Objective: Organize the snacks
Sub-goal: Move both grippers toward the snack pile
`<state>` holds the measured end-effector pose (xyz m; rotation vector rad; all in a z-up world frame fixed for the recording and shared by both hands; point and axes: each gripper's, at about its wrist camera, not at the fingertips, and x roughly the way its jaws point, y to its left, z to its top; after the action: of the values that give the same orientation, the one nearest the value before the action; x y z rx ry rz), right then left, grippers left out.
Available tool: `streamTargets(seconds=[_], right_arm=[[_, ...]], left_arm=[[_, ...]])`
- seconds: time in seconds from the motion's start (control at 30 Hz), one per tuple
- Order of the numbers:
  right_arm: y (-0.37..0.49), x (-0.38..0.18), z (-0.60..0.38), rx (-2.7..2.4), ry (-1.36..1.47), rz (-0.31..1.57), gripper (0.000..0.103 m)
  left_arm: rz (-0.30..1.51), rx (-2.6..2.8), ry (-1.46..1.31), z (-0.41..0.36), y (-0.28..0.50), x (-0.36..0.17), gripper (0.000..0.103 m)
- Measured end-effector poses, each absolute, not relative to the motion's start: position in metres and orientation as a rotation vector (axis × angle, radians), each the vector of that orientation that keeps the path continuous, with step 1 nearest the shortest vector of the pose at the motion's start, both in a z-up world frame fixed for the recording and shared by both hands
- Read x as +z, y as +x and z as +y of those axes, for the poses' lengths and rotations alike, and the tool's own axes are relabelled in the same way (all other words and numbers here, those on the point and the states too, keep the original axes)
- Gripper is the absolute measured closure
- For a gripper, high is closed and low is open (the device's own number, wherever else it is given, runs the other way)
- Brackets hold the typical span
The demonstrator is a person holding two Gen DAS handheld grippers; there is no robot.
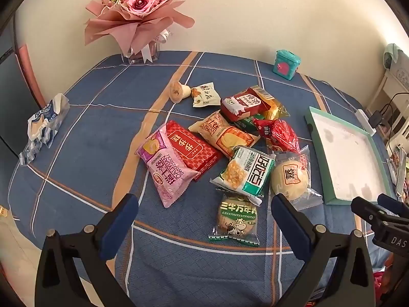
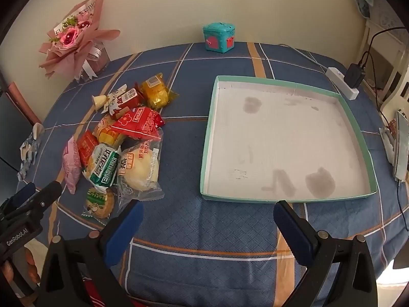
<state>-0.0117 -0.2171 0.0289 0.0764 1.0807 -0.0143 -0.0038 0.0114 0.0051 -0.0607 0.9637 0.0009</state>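
Several wrapped snacks lie in a pile on the blue plaid tablecloth: a pink packet [image 1: 168, 171], a red packet [image 1: 194, 148], a green and white packet [image 1: 248, 171], a round bun in clear wrap [image 1: 291, 176] and a green cookie pack [image 1: 236, 220]. The pile also shows in the right wrist view [image 2: 122, 148]. A shallow green-rimmed tray [image 2: 283, 200] with a white bottom lies empty to the right [image 1: 315, 138]. My left gripper [image 1: 204, 215] is open and empty, just before the cookie pack. My right gripper [image 2: 208, 220] is open and empty, before the tray's near rim.
A pink flower bouquet [image 1: 138, 12] stands at the back left. A teal box [image 2: 219, 37] sits at the back by the wall. A crumpled wrapper [image 1: 43, 128] lies at the left edge. A power strip with a charger [image 2: 343, 81] and cables are at the right.
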Motion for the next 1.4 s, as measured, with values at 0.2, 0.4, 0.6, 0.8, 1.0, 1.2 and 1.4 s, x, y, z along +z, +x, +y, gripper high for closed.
streamTargets(seconds=[0.2, 0.4, 0.6, 0.8, 1.0, 1.2, 1.4], right_arm=[[-0.0125, 0.0308, -0.2182, -0.01, 0.081, 1.065, 0.001], [-0.0126, 0.0331, -0.2172, -0.008, 0.081, 1.058, 0.001], [-0.0122, 0.0339, -0.2184, -0.005, 0.068, 1.055, 0.001], [-0.0117, 0.0334, -0.2181, -0.007, 0.059, 1.062, 0.001], [-0.0119, 0.0337, -0.2158, -0.006, 0.044, 1.056, 0.001], [-0.0107, 0.0317, -0.2141, -0.001, 0.047, 1.063, 0.0], [-0.0072, 0.0284, -0.212, 0.004, 0.053, 1.077, 0.0]], left_arm=[[0.97, 0.032, -0.027, 0.0093, -0.0029, 0.0029, 0.0], [0.966, 0.038, -0.018, 0.0106, -0.0039, 0.0025, 0.0], [0.972, 0.043, -0.029, 0.013, -0.004, 0.0018, 0.0], [0.973, 0.033, -0.031, 0.0131, -0.0041, 0.0011, 0.0], [0.96, 0.029, -0.031, 0.0129, -0.0049, 0.0008, 0.0], [0.941, 0.019, -0.053, 0.0173, -0.0049, 0.0019, 0.0], [0.919, -0.037, -0.068, 0.0151, -0.0047, 0.0029, 0.0]])
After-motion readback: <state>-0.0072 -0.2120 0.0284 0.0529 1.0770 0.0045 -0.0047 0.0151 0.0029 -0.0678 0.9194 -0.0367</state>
